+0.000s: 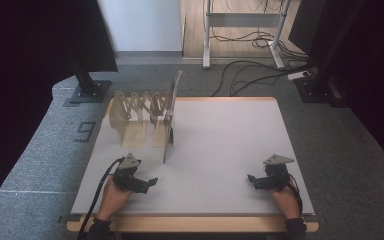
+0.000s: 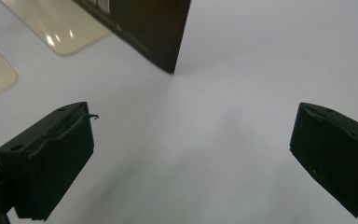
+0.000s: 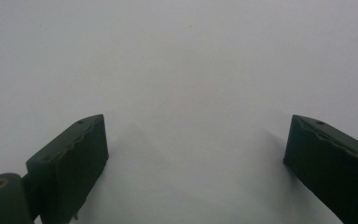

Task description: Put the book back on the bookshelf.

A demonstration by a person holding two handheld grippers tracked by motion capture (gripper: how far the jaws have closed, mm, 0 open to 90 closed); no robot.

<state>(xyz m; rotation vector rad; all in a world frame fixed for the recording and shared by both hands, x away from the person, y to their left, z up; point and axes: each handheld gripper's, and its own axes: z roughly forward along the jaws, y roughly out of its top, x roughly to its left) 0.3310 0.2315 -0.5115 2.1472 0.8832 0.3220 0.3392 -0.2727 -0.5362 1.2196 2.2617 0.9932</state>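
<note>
A beige folding rack (image 1: pixel 139 111) with several zigzag arms stands at the table's far left. A thin dark board (image 1: pixel 170 116) leans upright in its right end. Its dark lower corner (image 2: pixel 144 32) and the rack's pale feet (image 2: pixel 56 25) appear in the left gripper view. My left gripper (image 1: pixel 149 183) rests on the white table near the front left, a short way before the board, open and empty. My right gripper (image 1: pixel 253 181) sits at the front right, jaws apart over bare white surface (image 3: pixel 186 84), holding nothing.
The white tabletop (image 1: pixel 220 140) has a wooden rim. Past the far edge lie grey carpet, a desk frame (image 1: pixel 242 30) with loose cables (image 1: pixel 245 70), and dark stands (image 1: pixel 87 85) at both sides.
</note>
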